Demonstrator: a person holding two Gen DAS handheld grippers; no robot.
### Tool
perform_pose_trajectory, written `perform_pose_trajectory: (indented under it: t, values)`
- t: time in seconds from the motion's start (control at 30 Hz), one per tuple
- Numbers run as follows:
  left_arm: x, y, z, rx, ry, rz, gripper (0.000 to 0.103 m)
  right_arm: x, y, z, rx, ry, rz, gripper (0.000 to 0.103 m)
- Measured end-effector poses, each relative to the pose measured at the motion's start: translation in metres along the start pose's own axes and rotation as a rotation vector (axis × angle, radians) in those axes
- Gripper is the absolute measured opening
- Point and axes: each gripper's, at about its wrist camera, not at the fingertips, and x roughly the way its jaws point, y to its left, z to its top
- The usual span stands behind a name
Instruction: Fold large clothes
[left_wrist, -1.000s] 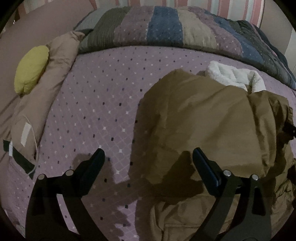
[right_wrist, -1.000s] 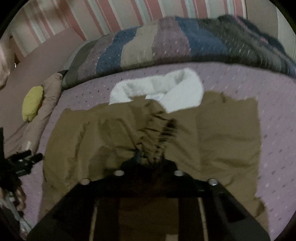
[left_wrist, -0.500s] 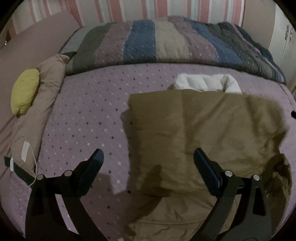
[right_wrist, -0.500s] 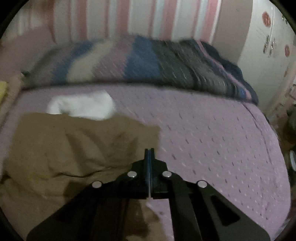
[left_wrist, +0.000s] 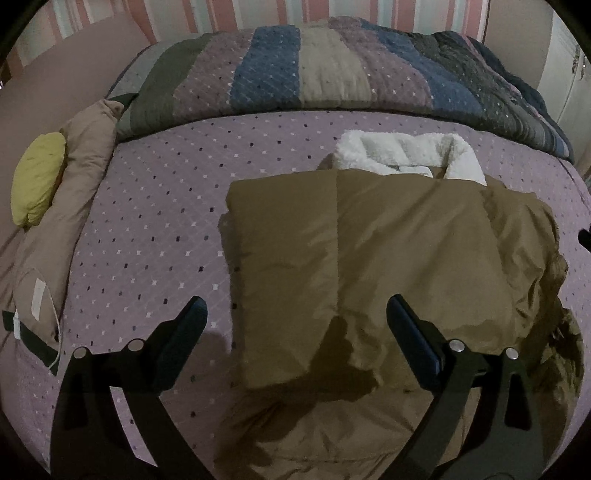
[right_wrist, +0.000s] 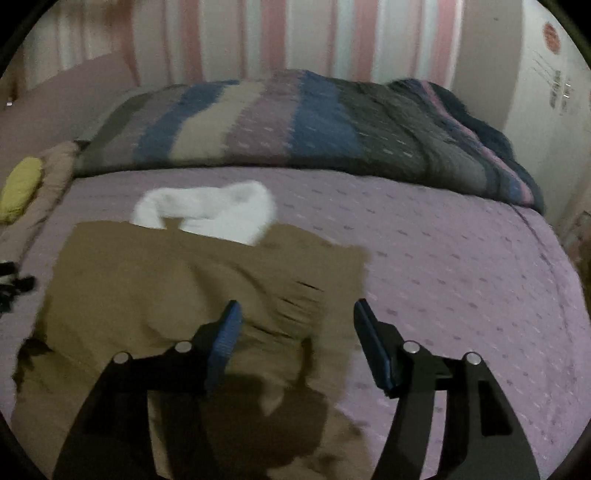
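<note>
Two side folds look done on the brown puffy quilted jacket with a white fleece collar (left_wrist: 369, 266); the lengthwise folds seem left.

The jacket lies on the bed's lilac dotted bedspread (left_wrist: 155, 206), collar toward the striped quilt (left_wrist: 332, 77) bunched along the far side, and both sides appear turned in over the middle, making a rough rectangle; the right-hand flap is wrinkled and bunched, and the hem nearest the cameras spreads out loose and shadowed. I judge that bringing the hem up toward the collar, and some smoothing, remain. The left tool (left_wrist: 295, 325) hovers over the jacket's near left edge, its jaws wide with nothing gripped. The right tool (right_wrist: 297, 332) hangs above the jacket's right edge, its jaws opening, no cloth pinched between them. The fabric looks slick, thick and springy.
</note>
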Motion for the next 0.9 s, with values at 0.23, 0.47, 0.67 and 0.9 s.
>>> perform_pose_trajectory:
  t: [0.23, 0.47, 0.67, 0.9]
  values:
    - [0.019, -0.019, 0.020, -0.026, 0.014, -0.023, 0.097, 0.031, 0.058, 0.024, 0.053, -0.025, 0.092, 0.073]
    - [0.053, -0.045, 0.030, 0.002, 0.027, 0.005, 0.097, 0.071, 0.054, 0.010, 0.106, 0.019, 0.053, 0.073]
    - [0.077, -0.053, 0.024, 0.019, 0.018, -0.004, 0.099, 0.093, 0.048, -0.007, 0.059, 0.051, 0.027, 0.075]
    - [0.094, -0.051, 0.018, 0.040, -0.006, -0.001, 0.100, 0.113, 0.047, -0.020, 0.060, 0.053, 0.034, 0.078]
